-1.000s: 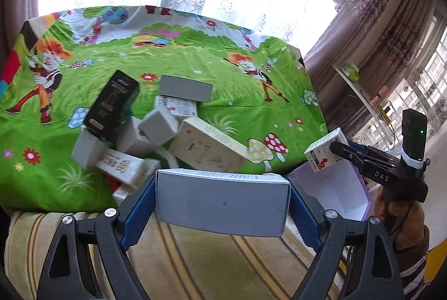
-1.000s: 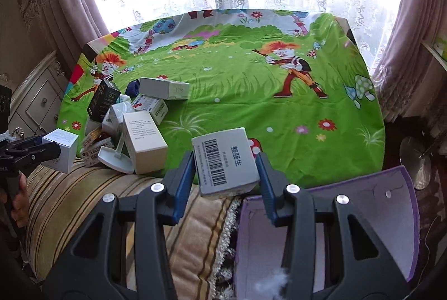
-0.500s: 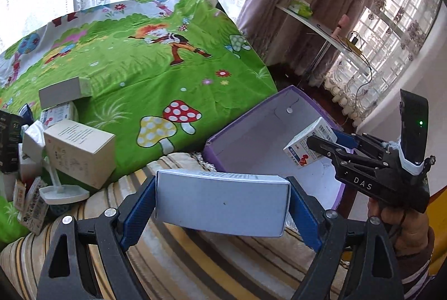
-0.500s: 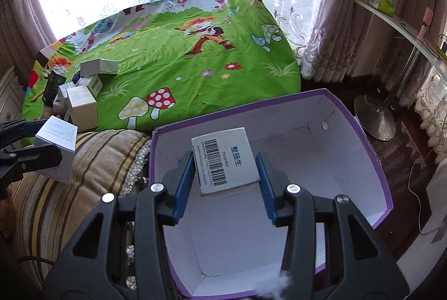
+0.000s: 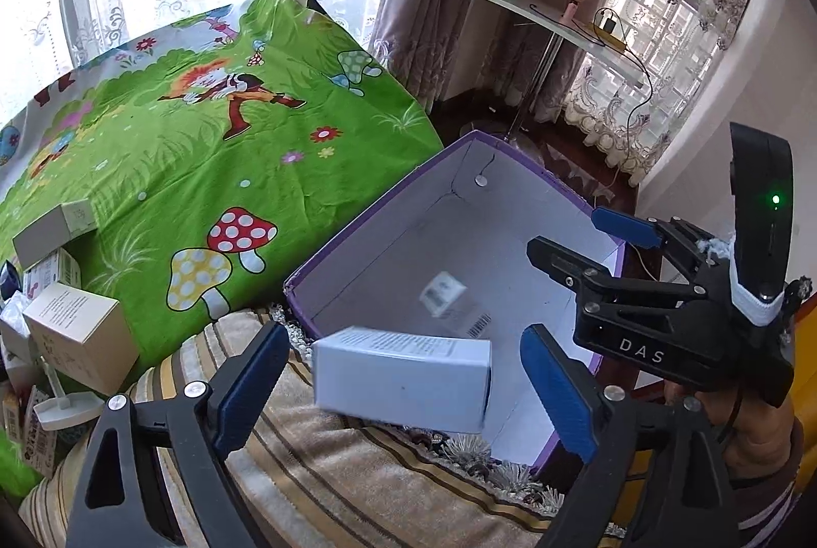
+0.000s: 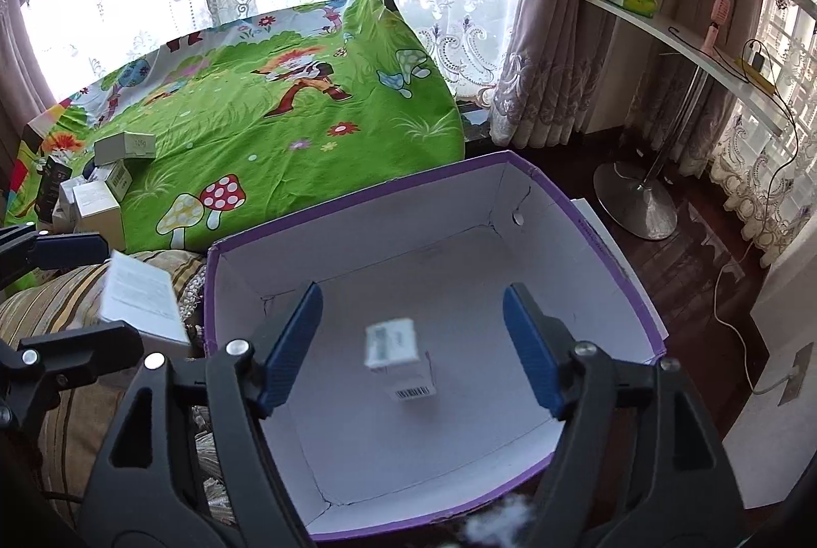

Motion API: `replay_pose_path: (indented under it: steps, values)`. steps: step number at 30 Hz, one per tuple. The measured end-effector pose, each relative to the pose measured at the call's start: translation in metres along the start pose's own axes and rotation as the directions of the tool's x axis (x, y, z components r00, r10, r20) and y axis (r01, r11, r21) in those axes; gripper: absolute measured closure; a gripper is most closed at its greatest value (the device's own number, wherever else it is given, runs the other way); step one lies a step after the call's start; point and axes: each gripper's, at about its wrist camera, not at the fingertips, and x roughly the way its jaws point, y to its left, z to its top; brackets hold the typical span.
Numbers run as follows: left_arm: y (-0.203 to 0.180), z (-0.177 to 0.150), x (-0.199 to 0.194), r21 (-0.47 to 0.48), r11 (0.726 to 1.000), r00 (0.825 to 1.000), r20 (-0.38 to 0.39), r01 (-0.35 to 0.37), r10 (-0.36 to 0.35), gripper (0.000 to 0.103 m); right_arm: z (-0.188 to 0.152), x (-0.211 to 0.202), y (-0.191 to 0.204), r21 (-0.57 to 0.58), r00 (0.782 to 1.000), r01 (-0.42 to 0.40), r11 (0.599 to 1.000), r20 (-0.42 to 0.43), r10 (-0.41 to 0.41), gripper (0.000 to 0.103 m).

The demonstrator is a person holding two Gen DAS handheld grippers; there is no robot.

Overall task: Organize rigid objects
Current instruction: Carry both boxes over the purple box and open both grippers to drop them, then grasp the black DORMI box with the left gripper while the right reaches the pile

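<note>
on the left, more little boxes (image 5: 76, 333) wait on the green blanket (image 5: 204, 149). your left gripper (image 5: 403, 374) has just been opening its jaws. the grey-white box (image 5: 401, 374) sits between them, but the pads do not touch it, so it is slipping out. i think you let go here so it drops in the purple box (image 6: 602, 252). your right gripper (image 6: 411, 354) has just opened too, with nothing held, and its small barcode box (image 6: 393, 341) is falling into the purple box.

"DAS" on right gripper (image 5: 572, 236); "105g" on grey box (image 6: 125, 147).
</note>
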Motion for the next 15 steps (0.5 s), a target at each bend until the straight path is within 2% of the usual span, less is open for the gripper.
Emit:
replay_pose_path:
  steps: [5, 11, 15]
  values:
    - [0.009, -0.001, -0.006, -0.039, 0.999, 1.0, 0.021, 0.007, -0.006, 0.009, -0.001, 0.0, 0.001, 0.007, 1.0, -0.01, 1.0, 0.001, 0.01, 0.022]
    - [0.016, -0.005, -0.027, -0.019, 1.0, 0.993, 0.117, -0.022, 0.025, 0.009, 0.001, -0.003, 0.007, 0.022, 0.998, -0.056, 0.998, 0.022, 0.056, 0.02]
    - [0.035, -0.009, -0.037, -0.067, 0.998, 0.99, 0.137, -0.02, 0.029, 0.009, 0.004, -0.004, 0.012, 0.024, 0.996, -0.085, 0.996, 0.014, 0.084, 0.019]
